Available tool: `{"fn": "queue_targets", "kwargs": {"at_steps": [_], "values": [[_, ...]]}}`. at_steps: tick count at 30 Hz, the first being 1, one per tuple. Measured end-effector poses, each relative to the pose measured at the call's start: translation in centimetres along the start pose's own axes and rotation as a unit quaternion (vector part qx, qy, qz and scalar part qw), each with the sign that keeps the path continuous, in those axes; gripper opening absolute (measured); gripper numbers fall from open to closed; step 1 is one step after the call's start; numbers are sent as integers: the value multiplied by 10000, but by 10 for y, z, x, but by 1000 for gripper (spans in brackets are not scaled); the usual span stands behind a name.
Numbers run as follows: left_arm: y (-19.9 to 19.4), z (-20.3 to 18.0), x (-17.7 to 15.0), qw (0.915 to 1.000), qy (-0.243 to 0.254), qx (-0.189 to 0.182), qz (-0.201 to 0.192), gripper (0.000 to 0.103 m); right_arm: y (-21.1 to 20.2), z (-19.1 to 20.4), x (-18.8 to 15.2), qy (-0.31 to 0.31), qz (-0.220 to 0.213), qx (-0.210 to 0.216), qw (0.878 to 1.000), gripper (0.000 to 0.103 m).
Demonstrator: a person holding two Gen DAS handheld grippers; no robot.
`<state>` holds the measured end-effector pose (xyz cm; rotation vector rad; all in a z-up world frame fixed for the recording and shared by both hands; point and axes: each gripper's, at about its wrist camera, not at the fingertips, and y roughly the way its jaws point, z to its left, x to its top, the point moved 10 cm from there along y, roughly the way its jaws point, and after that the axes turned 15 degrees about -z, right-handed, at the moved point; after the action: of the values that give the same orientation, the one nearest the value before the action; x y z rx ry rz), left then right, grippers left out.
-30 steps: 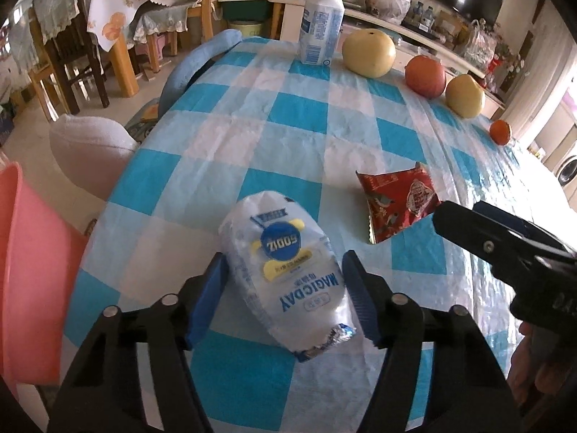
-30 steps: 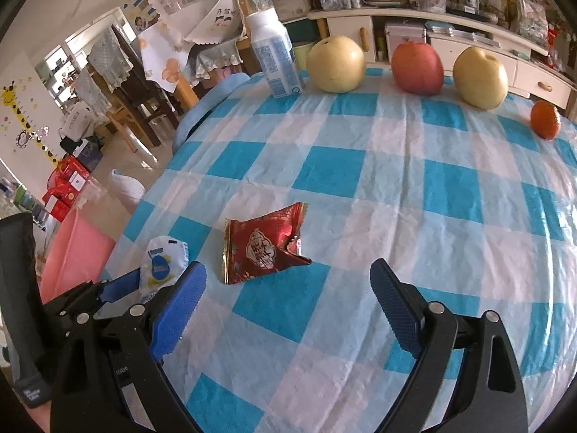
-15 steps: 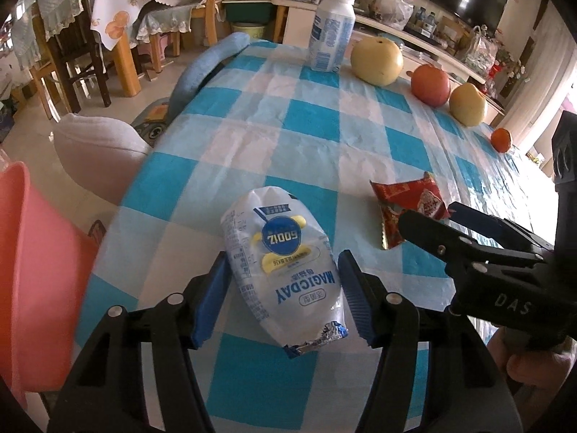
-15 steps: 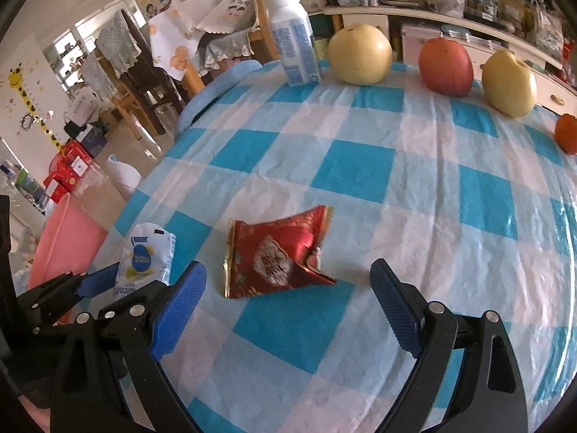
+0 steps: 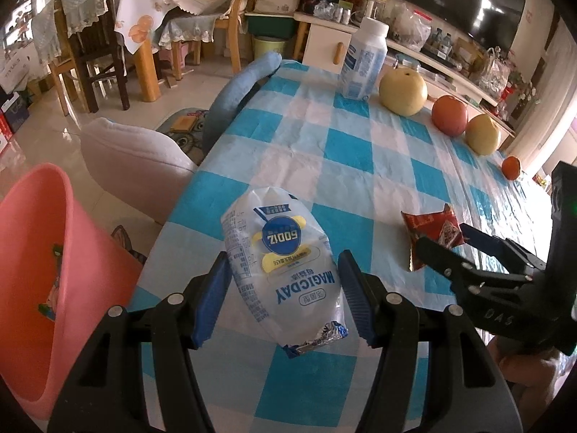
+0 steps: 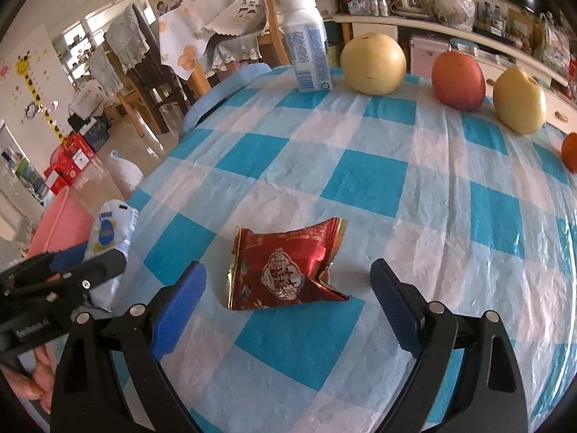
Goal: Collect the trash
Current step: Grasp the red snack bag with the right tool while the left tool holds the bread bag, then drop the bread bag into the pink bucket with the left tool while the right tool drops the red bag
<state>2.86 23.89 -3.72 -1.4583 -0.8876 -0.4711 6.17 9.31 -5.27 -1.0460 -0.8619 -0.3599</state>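
Crinkly white wrapper (image 5: 285, 270) sits clamped in my left gripper (image 5: 285, 297).
My right gripper (image 6: 288, 303) gapes around the red packet (image 6: 285, 270) at 12 o'clock; closing too high may slide it away.

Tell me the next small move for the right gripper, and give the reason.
Probably ease the right gripper forward and down a little, then close. Its jaws stand wide open on either side of the red wrapper, which lies flat on the tablecloth just ahead of the fingertips, not yet between the pads. The left gripper already holds the white packet, so this wrapper is the one left.
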Motion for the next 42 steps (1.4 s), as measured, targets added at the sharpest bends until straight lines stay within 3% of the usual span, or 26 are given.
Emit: {"fn": "queue_targets", "kwargs": {"at_steps": [7, 14, 24, 26, 42], "values": [[-2, -1, 2, 10000, -5, -65, -56, 62, 5, 3, -2, -431, -3, -202, 9989, 91], [-2, -2, 3, 10000, -9, -77, -63, 62, 6, 0, -2, -689, -28, -415, 9968, 72], [-7, 0, 5, 9998, -51, -156, -109, 62, 1, 0, -1, -869, -103, -448, 9952, 57], [-7, 0, 4, 9998, -58, -152, -107, 62, -2, -2, 2, -861, -161, -482, 9950, 49], [-16, 3, 12, 9994, -53, -265, -217, 62, -18, -1, 8, -1011, -340, -598, 9925, 45]]}}
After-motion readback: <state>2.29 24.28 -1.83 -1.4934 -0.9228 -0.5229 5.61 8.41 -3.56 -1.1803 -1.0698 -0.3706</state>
